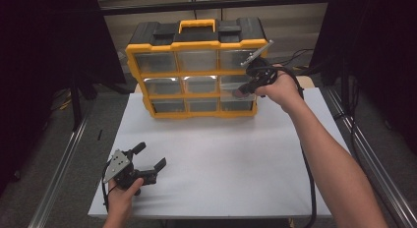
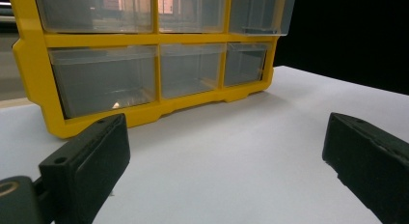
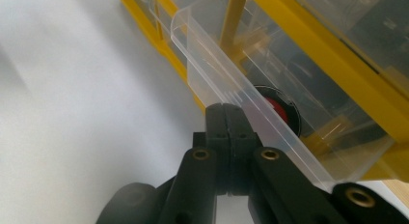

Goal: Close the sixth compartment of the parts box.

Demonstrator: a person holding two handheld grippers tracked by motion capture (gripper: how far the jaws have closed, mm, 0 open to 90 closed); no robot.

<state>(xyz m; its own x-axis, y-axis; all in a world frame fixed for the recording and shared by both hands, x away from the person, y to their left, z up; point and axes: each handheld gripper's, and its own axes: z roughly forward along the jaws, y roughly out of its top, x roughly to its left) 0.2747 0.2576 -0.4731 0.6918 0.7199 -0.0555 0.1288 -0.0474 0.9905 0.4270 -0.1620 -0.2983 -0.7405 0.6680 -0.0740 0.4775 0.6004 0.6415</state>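
The right gripper (image 3: 226,119) has its jaws together at the clear drawer (image 3: 226,74) of the yellow organiser (image 1: 196,71); just beyond, a red-centred round item (image 3: 277,108) blurs through plastic. The left gripper (image 2: 226,156) has its jaws apart over the worktop (image 1: 221,159)

A yellow and black organizer (image 1: 196,68) with clear drawers stands at the upper middle of the frame on a white table (image 1: 221,164). The right gripper (image 1: 244,90), at upper right, meets the middle-row right drawer (image 1: 235,86), which juts forward. At lower left, the left gripper (image 1: 150,156) rests with jaws spread.
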